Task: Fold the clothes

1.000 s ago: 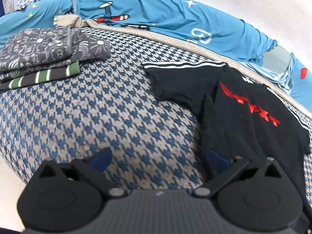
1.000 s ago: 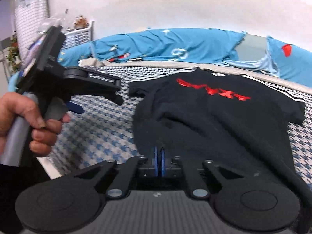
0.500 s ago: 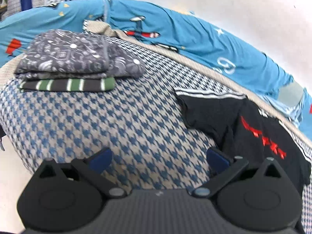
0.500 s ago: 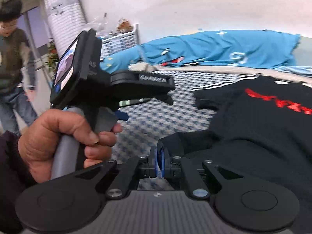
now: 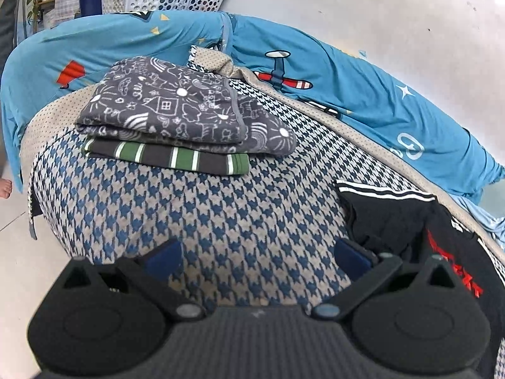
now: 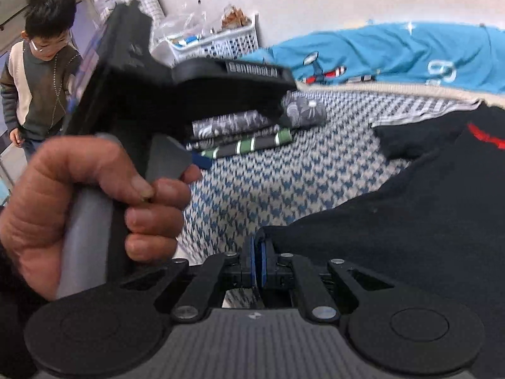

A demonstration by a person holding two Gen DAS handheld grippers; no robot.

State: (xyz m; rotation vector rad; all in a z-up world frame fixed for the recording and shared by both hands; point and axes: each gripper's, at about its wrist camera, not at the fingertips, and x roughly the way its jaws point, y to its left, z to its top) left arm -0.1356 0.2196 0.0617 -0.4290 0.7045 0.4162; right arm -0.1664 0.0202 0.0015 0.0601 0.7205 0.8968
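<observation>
- Houndstooth bed cover (image 5: 240, 208), blue/beige; blue bedding (image 5: 363, 94) behind, white wall.
- Black T-shirt (image 6: 419, 208), red print: 3 o'clock on cover.
- Folded stack (image 5: 176, 126), 11 o'clock.
- L gripper (image 5: 257, 257): jaws wide apart, nothing between.
- R gripper (image 6: 258, 263): pads pinched on T-shirt edge.

Left tongs (image 5: 257, 254) spread wide and empty, right tongs (image 6: 258, 260) pinched together, left hand (image 6: 91, 208) gripping handle
</observation>
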